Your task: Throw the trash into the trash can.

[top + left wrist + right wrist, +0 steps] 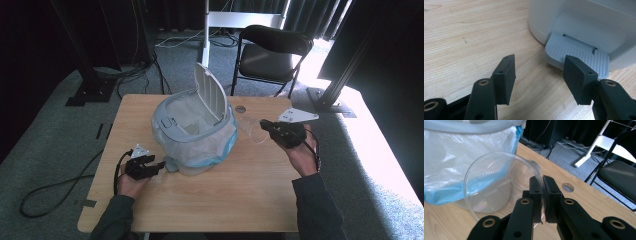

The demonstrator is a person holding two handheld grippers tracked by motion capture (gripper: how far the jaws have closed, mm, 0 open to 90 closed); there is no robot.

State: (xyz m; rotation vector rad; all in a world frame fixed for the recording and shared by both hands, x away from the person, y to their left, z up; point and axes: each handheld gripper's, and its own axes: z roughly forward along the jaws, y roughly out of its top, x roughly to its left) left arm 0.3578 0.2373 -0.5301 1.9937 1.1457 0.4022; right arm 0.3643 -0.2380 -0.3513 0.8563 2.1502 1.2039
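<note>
The bin (192,135) stands mid-table with its lid (210,95) tipped up and its bagged mouth open, and it lies to the left of my right gripper (272,129). That gripper is clamped on the rim of a clear plastic cup (499,187), the cup's axis roughly level and its mouth facing back toward me. I judge the cup has to travel left and up over the bin's rim. My left gripper (539,75) sits at the bin's near-left base, jaws wide apart and empty, at the ribbed foot pedal (579,53). Under everything is a pale wooden table (240,195); beyond it are grey carpet, cables and a black folding chair (272,52).
</note>
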